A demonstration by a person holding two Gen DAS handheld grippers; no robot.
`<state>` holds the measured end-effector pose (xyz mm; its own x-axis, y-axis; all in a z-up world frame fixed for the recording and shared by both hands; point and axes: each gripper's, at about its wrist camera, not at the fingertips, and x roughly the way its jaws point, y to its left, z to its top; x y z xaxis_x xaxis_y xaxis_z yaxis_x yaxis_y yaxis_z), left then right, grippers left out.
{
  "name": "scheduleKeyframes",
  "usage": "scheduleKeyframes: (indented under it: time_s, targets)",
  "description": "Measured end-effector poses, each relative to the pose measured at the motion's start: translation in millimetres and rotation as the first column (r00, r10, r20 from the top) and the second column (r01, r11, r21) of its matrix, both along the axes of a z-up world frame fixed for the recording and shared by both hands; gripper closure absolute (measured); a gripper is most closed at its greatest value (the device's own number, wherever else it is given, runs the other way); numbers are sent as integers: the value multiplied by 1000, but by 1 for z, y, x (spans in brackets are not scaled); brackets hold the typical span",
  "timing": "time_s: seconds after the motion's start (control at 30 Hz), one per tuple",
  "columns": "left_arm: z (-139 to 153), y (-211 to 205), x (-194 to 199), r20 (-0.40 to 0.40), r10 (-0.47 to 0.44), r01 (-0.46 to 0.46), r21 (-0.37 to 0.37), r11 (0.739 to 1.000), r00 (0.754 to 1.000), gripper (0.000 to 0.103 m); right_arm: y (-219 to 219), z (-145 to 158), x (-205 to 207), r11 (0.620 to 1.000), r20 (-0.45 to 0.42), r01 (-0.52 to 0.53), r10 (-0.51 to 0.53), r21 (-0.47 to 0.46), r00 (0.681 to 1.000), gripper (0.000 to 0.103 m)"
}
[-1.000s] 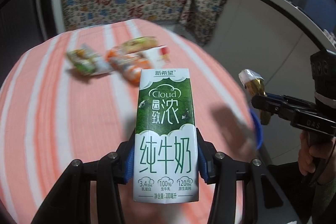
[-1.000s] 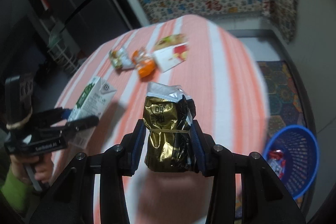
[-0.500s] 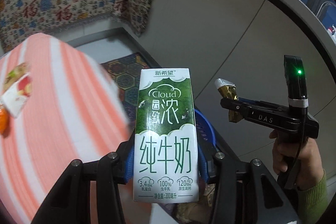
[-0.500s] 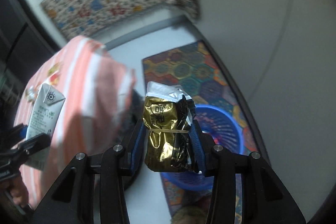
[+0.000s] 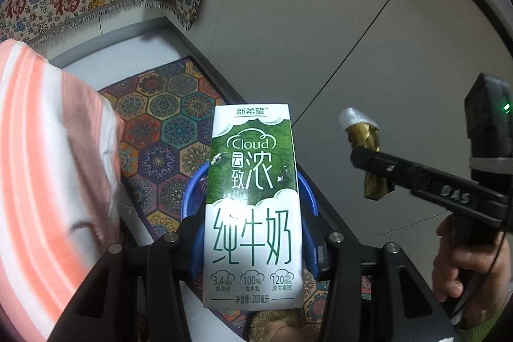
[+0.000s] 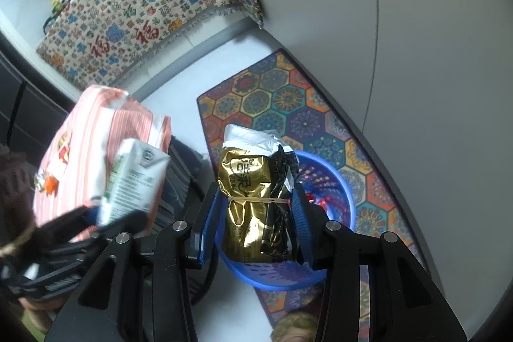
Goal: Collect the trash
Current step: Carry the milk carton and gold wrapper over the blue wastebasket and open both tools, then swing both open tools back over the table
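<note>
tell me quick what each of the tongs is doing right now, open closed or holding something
Left tongs: shut on the milk carton.
Right tongs: shut on the gold foil packet, above the blue basket.

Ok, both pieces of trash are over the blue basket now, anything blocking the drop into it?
Nothing visible. The gold packet hangs right over the open basket, which holds only some red trash. The milk carton sits above the same rim, though it hides most of the opening.
</note>
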<state>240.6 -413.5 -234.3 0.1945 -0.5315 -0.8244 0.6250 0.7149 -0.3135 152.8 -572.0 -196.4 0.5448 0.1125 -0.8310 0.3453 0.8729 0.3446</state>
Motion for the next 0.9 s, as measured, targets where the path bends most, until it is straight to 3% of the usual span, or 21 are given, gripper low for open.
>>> scheduleKeyframes:
  time_s: [0.2, 0.23, 0.3, 0.33, 0.5, 0.73, 0.9]
  targets:
    - [-17, -16, 0, -7, 1, -1, 17, 1000, 1000, 53, -4, -2, 0, 999, 0, 19, -19, 26, 1000, 58]
    - [-19, -18, 1, -7, 6, -6, 15, 1000, 1000, 53, -6, -3, 0, 999, 3, 25, -25, 32, 1000, 55]
    - [-24, -23, 4, -22, 14, -14, 12, 1000, 1000, 39, -10, -3, -2, 998, 7, 48, -48, 45, 999, 52]
    - [-26, -26, 5, -32, 21, -20, 8, 1000, 999, 37, -12, -3, -3, 997, 12, 61, -61, 52, 998, 46]
    - [-24, -31, 7, -44, 50, -50, -14, 999, 998, 37, -19, 5, -11, 994, 36, 108, -109, 33, 993, 38]
    - [6, -10, -14, 72, 40, -40, 6, 999, 997, 37, -14, 17, -13, 990, 41, 123, -120, -72, 992, 15]
    - [31, 29, -33, 154, 56, -61, 26, 998, 986, 37, -4, 23, -10, 983, 40, 114, -109, -142, 993, 15]
